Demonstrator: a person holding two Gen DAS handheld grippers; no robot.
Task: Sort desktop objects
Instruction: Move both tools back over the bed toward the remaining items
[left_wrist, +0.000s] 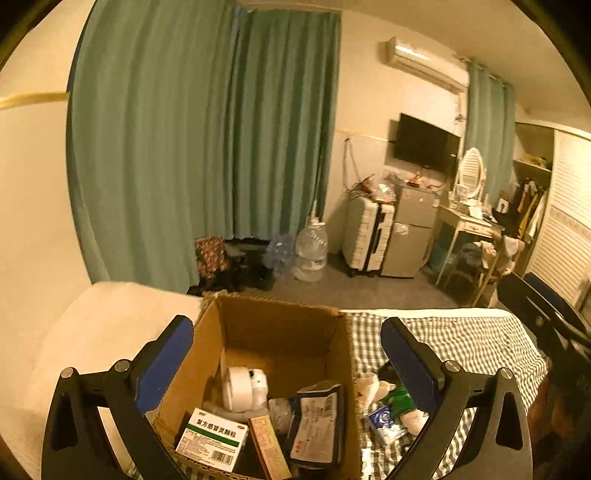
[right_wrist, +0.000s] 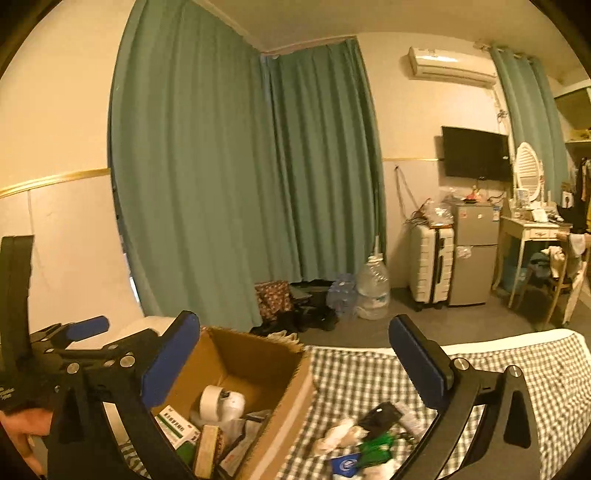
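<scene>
An open cardboard box (left_wrist: 280, 332) (right_wrist: 255, 362) stands on the checked cloth. It holds a white tape roll (left_wrist: 238, 393) (right_wrist: 211, 400), a white-and-green medicine box (left_wrist: 212, 439) (right_wrist: 175, 430), a dark pouch (left_wrist: 317, 424) and a slim brown box (left_wrist: 267, 446). Loose items lie on the cloth right of the box: a green packet (right_wrist: 376, 445), a blue-and-white packet (left_wrist: 382, 421) (right_wrist: 347, 463), a black object (right_wrist: 380, 413) and white crumpled pieces (right_wrist: 338, 435). My left gripper (left_wrist: 286, 347) is open and empty above the box. My right gripper (right_wrist: 291, 347) is open and empty above the box edge and loose items.
The checked cloth (left_wrist: 461, 339) (right_wrist: 369, 369) covers the surface. A white pillow-like pad (left_wrist: 103, 325) lies left of the box. The left gripper (right_wrist: 74, 332) shows at the right wrist view's left edge. Beyond are curtains, a water jug (left_wrist: 312, 251), suitcase and fridge.
</scene>
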